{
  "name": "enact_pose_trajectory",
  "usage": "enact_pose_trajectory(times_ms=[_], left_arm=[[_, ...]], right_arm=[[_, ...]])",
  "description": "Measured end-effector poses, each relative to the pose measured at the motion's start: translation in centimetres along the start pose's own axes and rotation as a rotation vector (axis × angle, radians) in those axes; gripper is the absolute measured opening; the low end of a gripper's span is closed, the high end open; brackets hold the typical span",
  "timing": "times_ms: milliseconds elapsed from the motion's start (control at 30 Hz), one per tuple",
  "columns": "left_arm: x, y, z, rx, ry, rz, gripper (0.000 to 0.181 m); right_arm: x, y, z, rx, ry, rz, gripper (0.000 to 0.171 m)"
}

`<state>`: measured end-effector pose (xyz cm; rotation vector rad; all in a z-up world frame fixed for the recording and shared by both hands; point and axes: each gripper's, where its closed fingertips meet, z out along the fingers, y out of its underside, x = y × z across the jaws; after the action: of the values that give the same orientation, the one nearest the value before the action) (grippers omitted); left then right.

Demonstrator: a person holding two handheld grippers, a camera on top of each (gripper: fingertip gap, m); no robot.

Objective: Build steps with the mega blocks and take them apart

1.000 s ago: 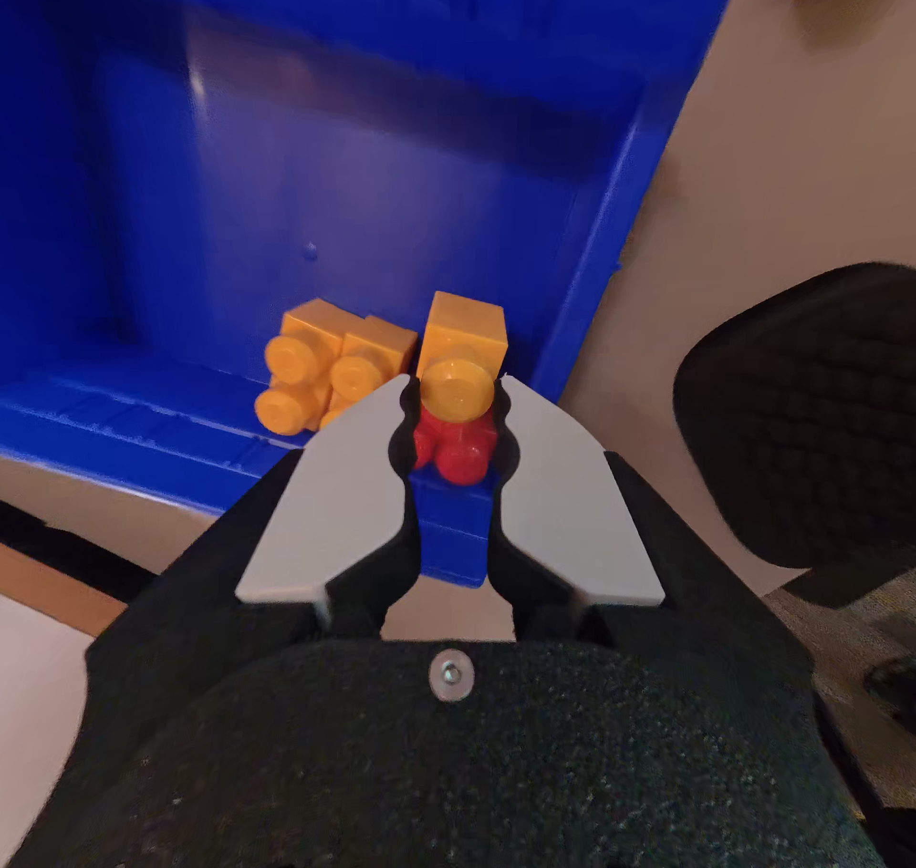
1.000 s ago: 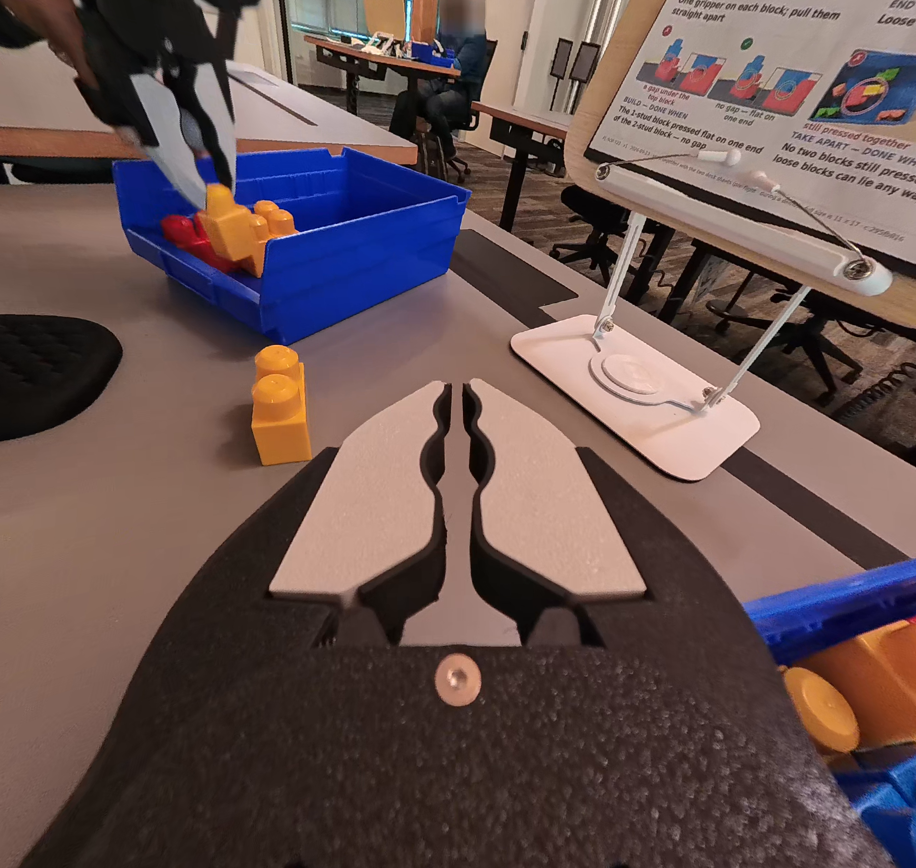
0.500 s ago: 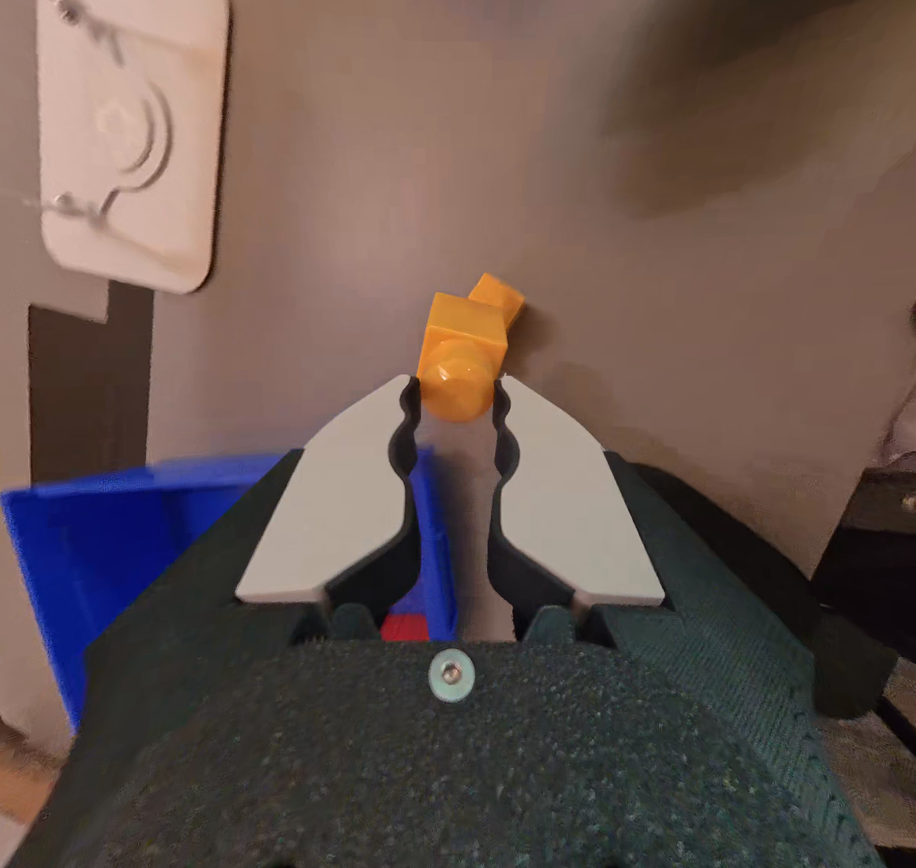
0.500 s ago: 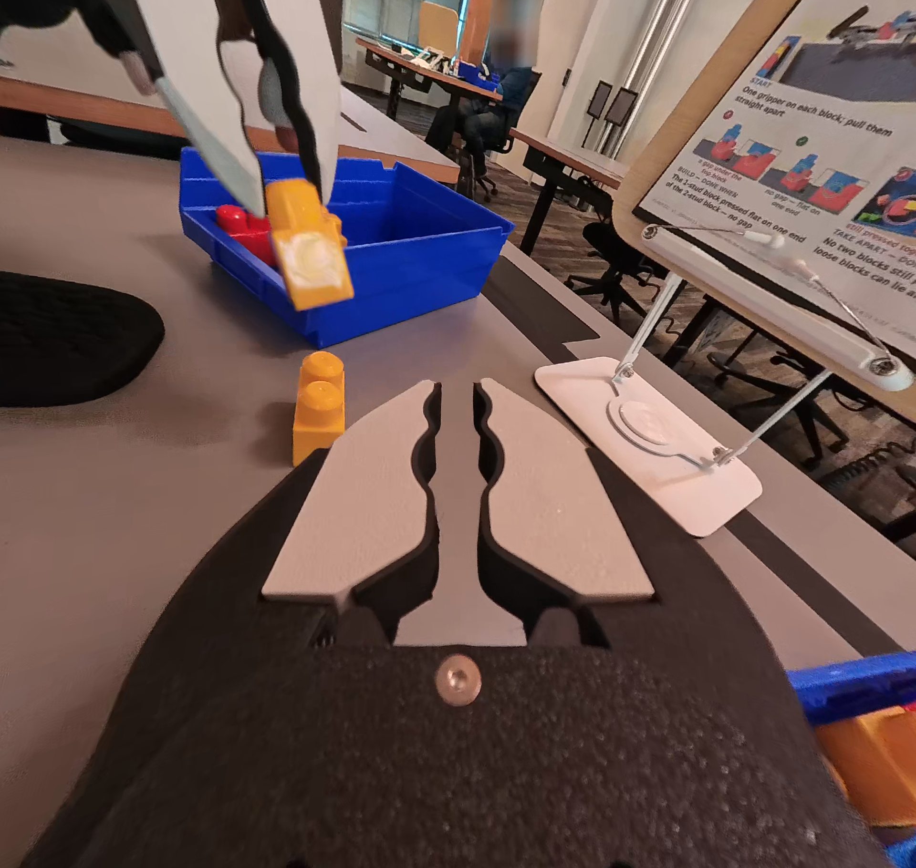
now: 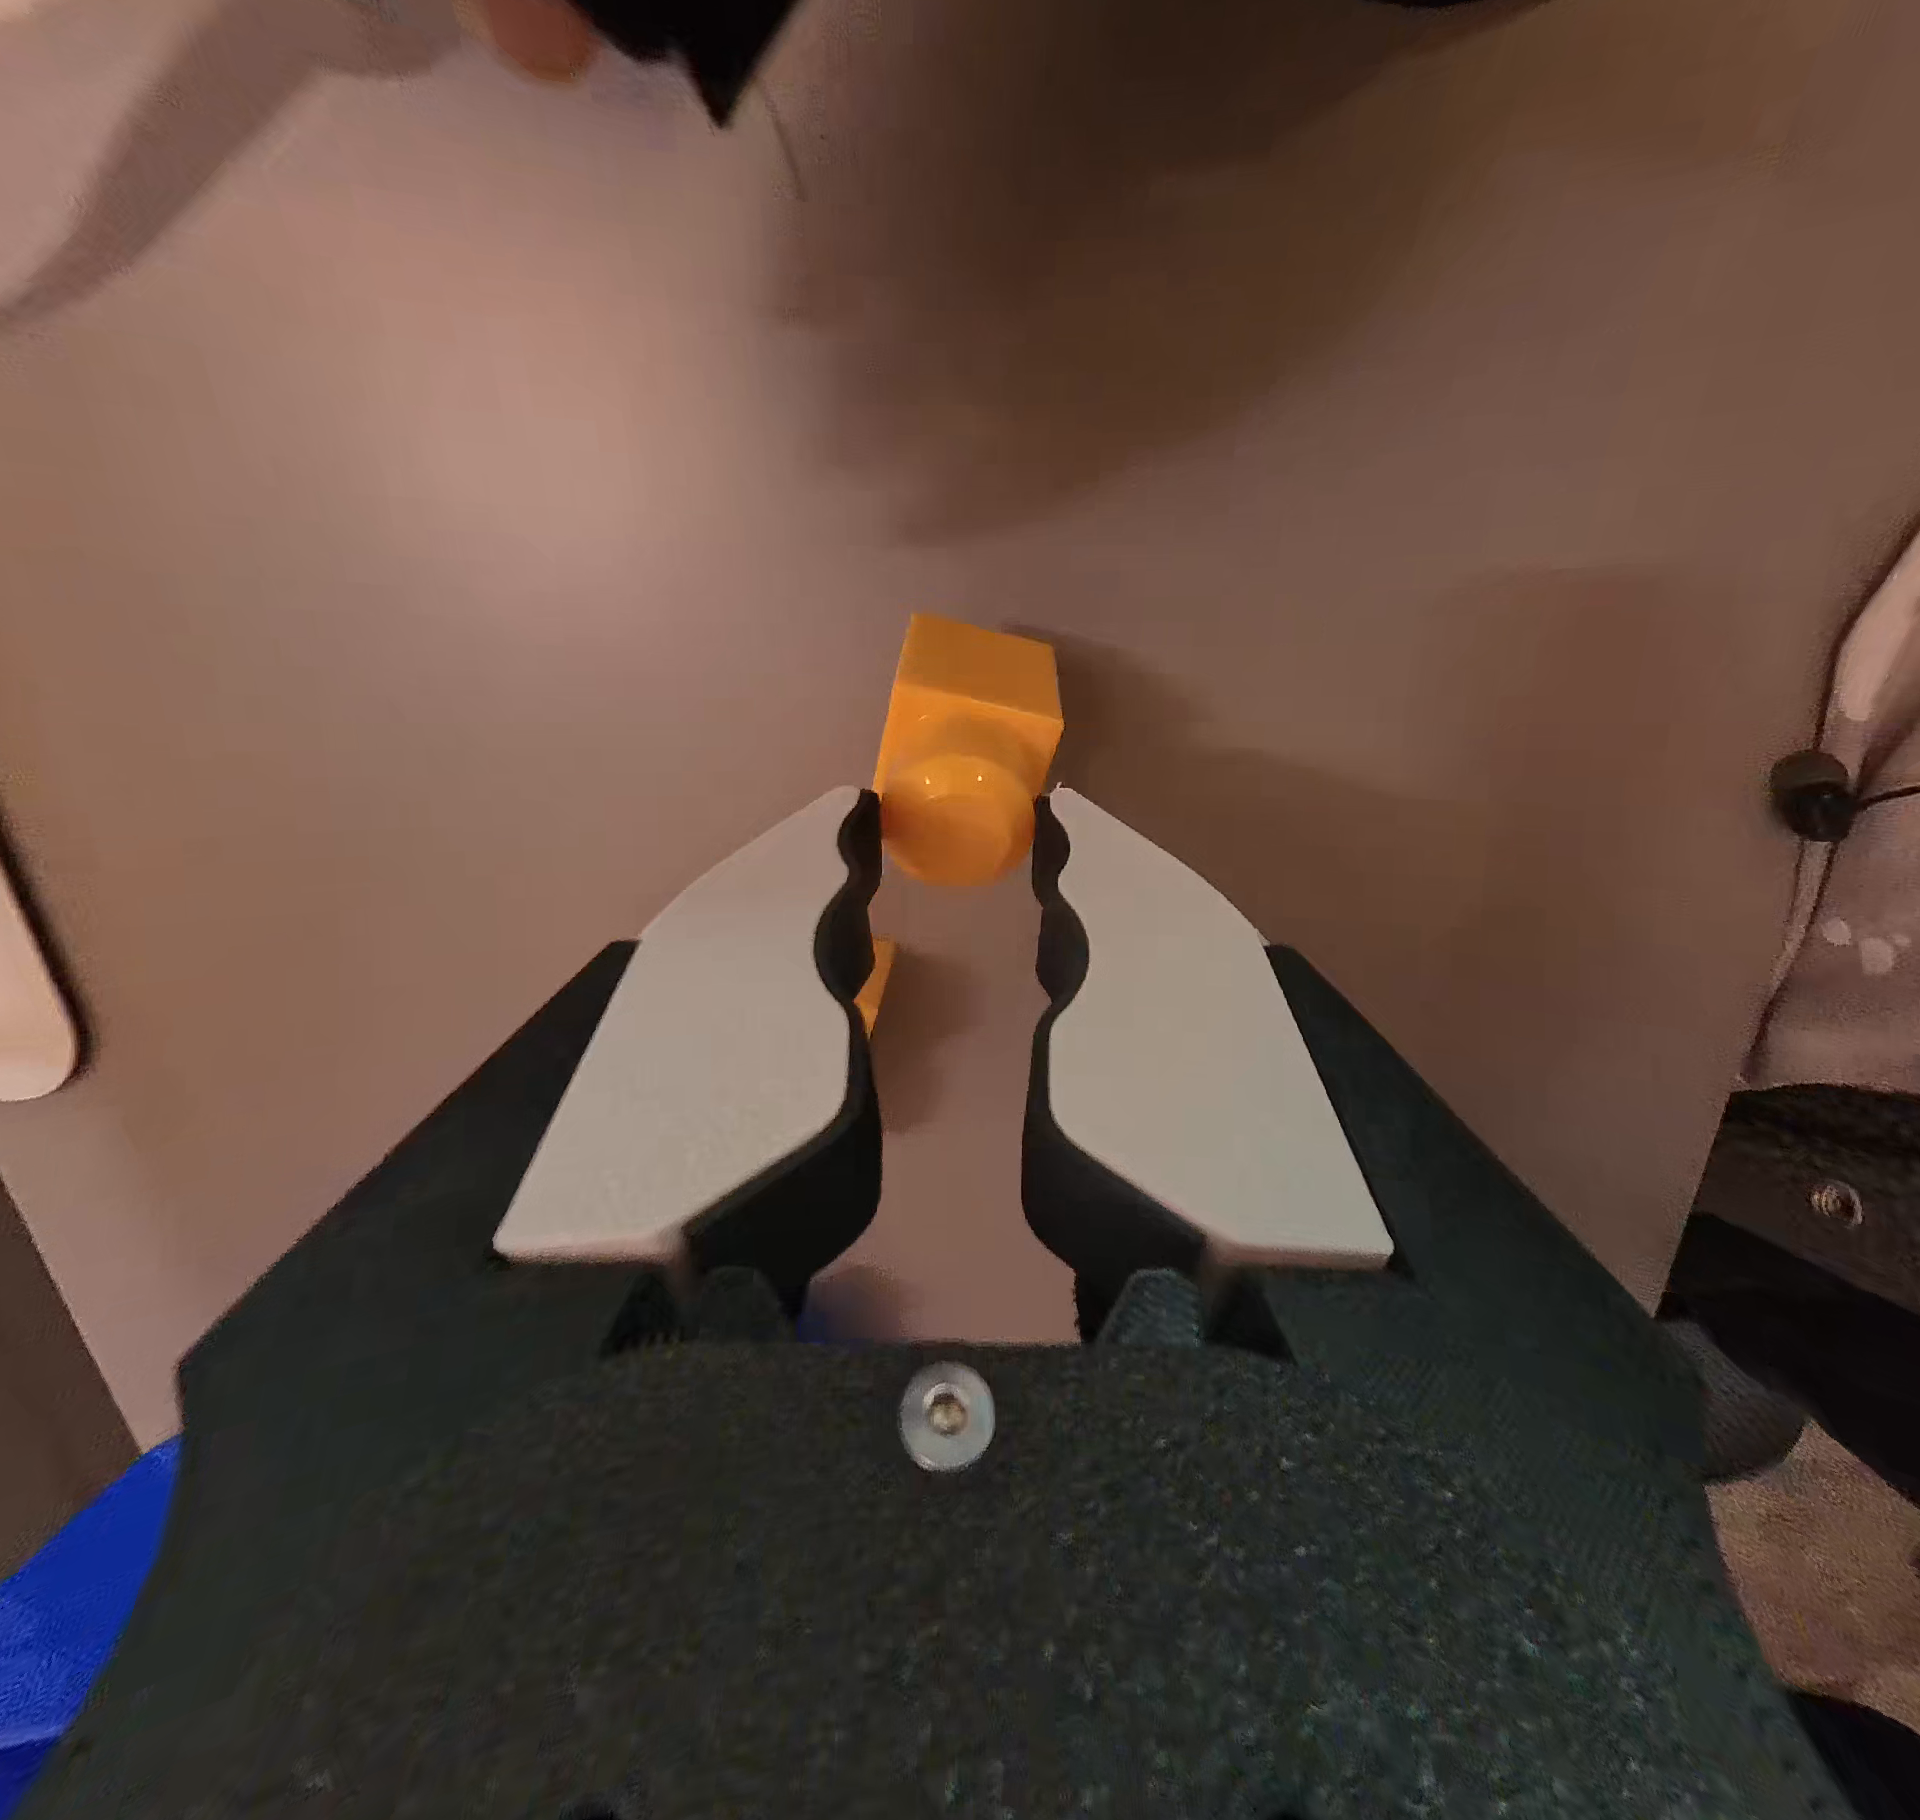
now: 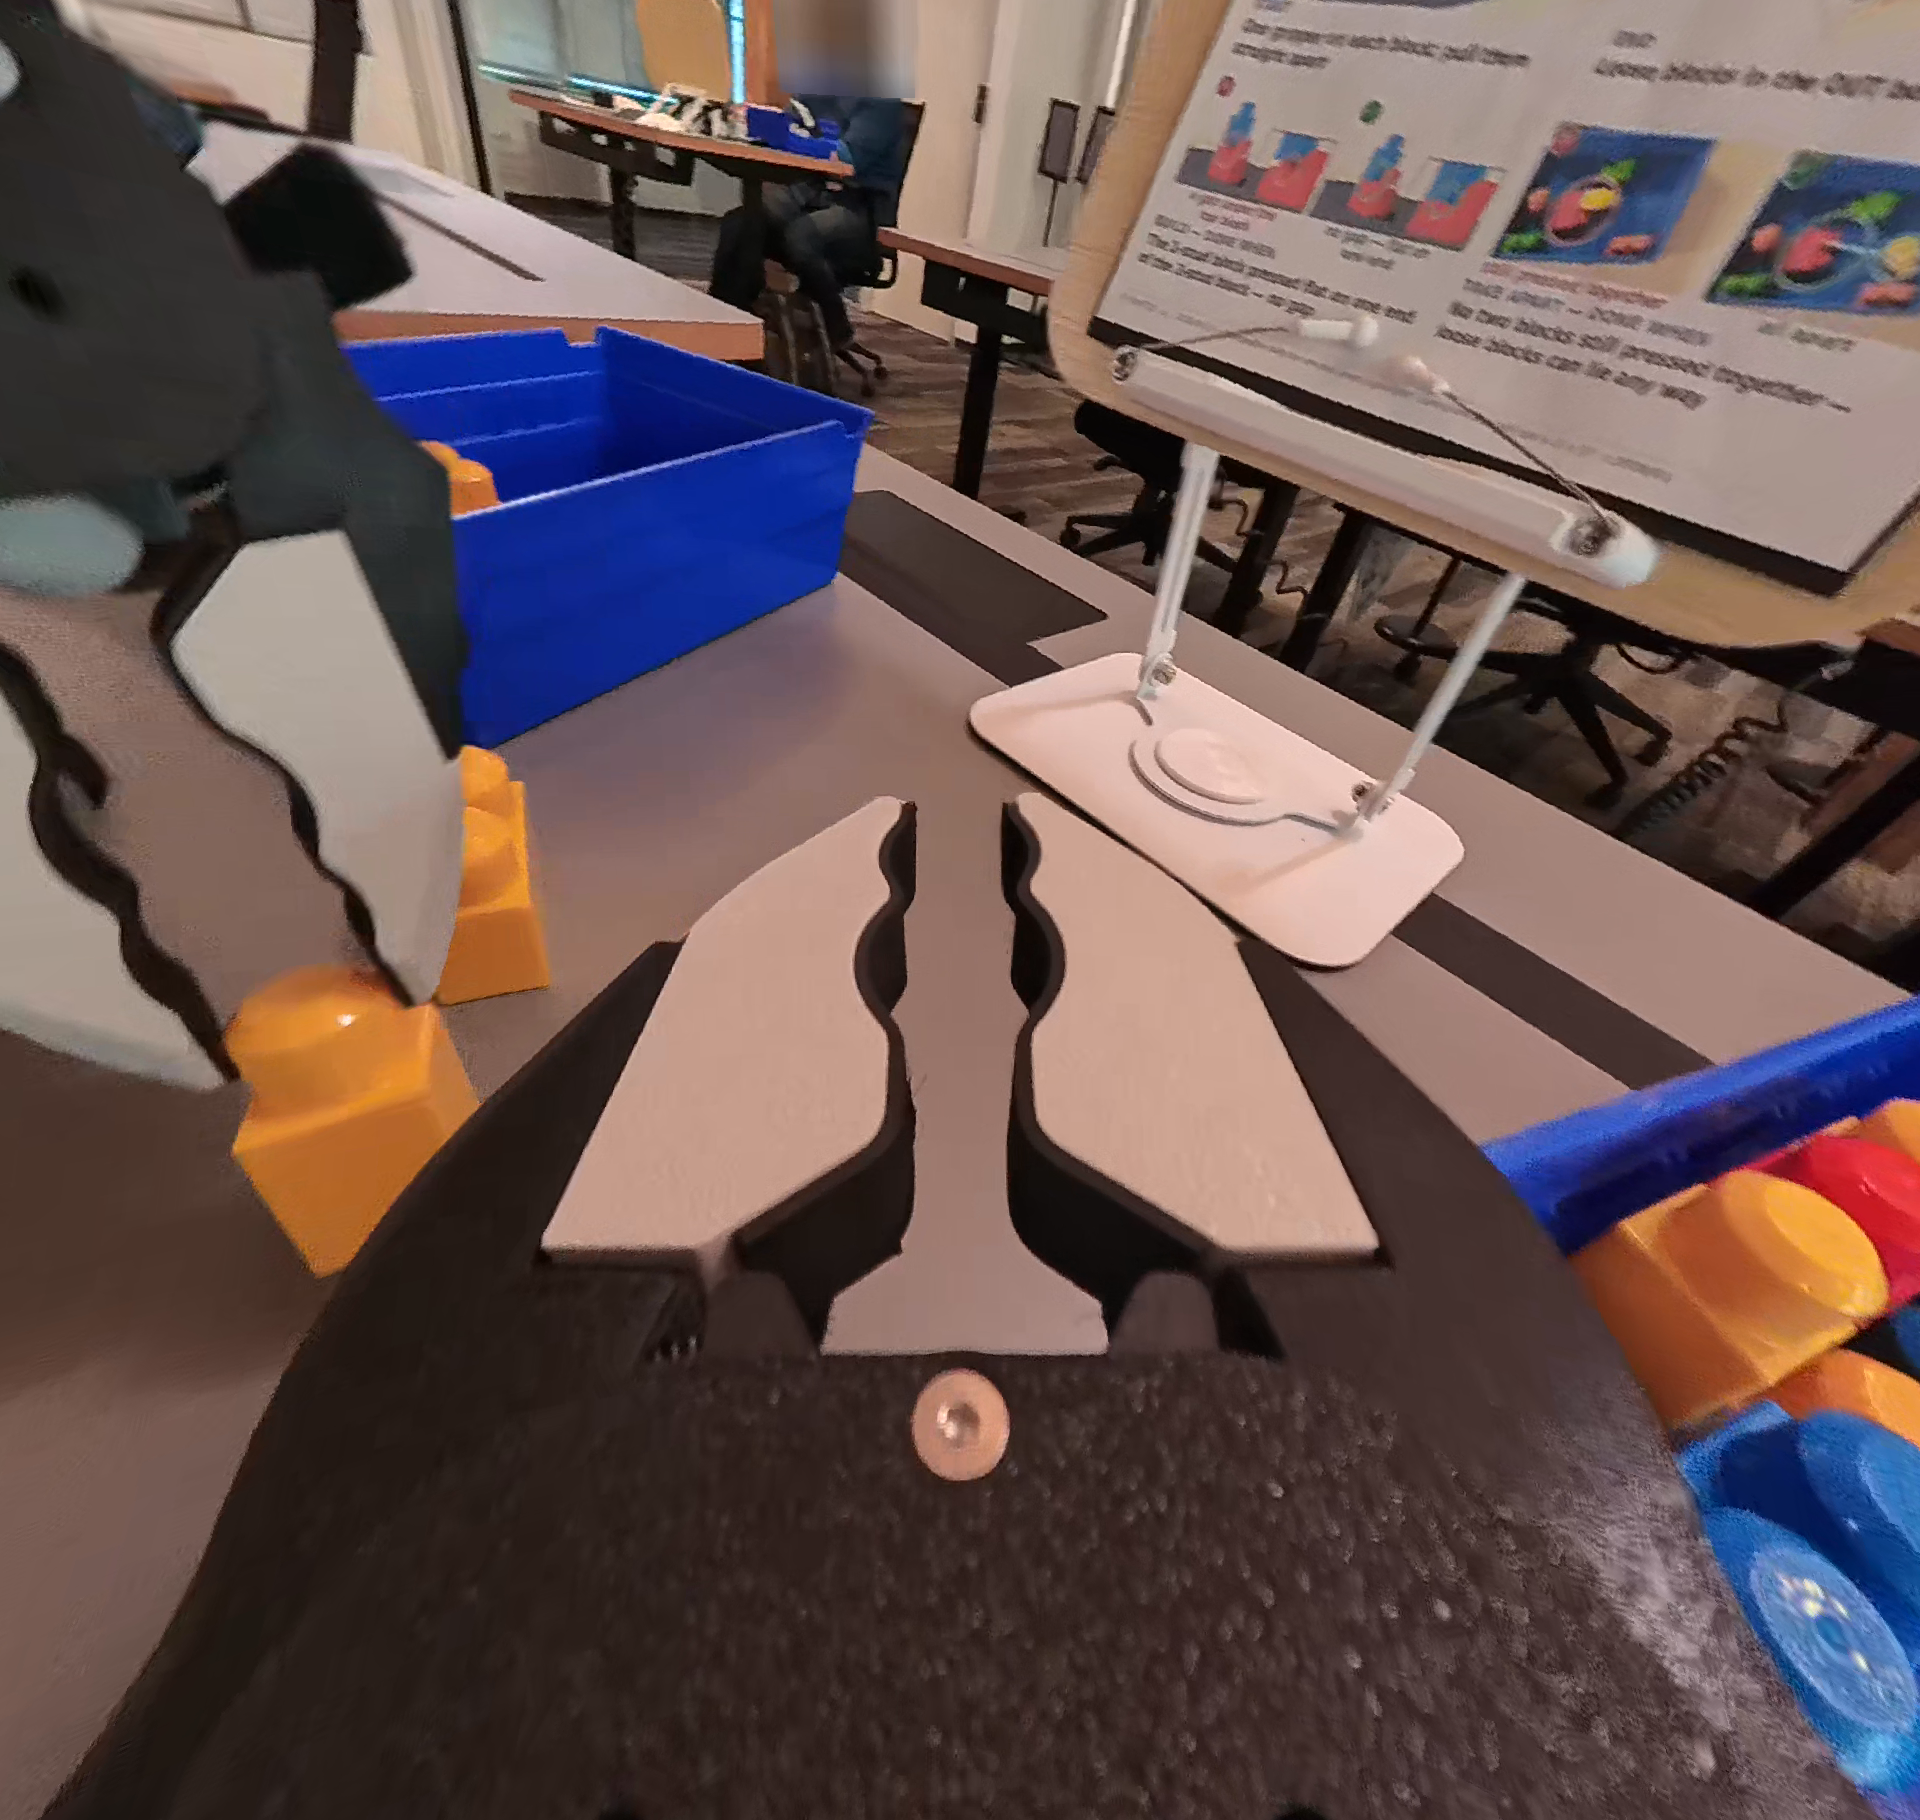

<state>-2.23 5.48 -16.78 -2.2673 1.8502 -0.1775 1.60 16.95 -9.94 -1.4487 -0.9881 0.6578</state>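
My left gripper (image 5: 956, 814) is shut on the stud of an orange one-stud block (image 5: 971, 721). In the right wrist view the left gripper (image 6: 312, 991) holds this block (image 6: 343, 1116) down at the grey table, just in front of an orange two-stud block (image 6: 499, 887) that stands upright. A sliver of the two-stud block (image 5: 878, 986) shows behind my left finger. My right gripper (image 6: 956, 825) hovers low over the table to the right of both blocks, with its jaws a little apart and nothing between them.
A blue bin (image 6: 644, 565) with an orange block inside stands behind the blocks, its corner also in the left wrist view (image 5: 62, 1614). A second blue bin (image 6: 1662, 1136) with several blocks is at the near right. An instruction board on a white stand (image 6: 1247, 835) stands at the right.
My left gripper lifted the orange one-stud block out of the blue bin and brought it down to the table beside the two-stud block. My right gripper's jaws parted slightly.
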Motion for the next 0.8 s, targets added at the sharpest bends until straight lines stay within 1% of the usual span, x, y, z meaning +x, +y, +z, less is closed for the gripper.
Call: enact_pose_trajectory(times_ms=[200,300,400,500,567,633,700,800], left_arm=[[0.0,0.3,2.3,-0.052,0.005,0.003,0.028],[-0.3,0.0,2.6,-0.022,-0.007,-0.002,0.032],[-0.9,-0.5,1.4,0.06,-0.021,-0.029,0.042],[-2.1,-0.6,-0.9,0.178,-0.054,-0.081,0.046],[-3.1,0.3,-2.3,0.229,-0.08,-0.11,0.048],[-4.0,1.9,-3.0,0.242,-0.101,-0.14,0.052],[-4.5,4.1,-3.0,0.221,-0.105,-0.167,0.054],[-4.9,7.6,-1.9,0.146,-0.093,-0.198,0.057]], right_arm=[[1.4,0.3,-0.2,-0.002,0.029,0.06,0.016],[1.4,0.4,-0.2,-0.007,0.035,0.041,0.016],[1.4,0.3,-0.3,-0.004,0.035,0.045,0.016],[1.4,0.2,-0.3,-0.001,0.032,0.045,0.016],[1.3,0.2,-0.3,-0.001,0.029,0.044,0.016],[1.2,0.3,-0.3,-0.002,0.026,0.043,0.016],[1.1,0.3,-0.2,-0.003,0.021,0.043,0.016],[0.9,0.3,-0.1,-0.004,0.014,0.042,0.016]])
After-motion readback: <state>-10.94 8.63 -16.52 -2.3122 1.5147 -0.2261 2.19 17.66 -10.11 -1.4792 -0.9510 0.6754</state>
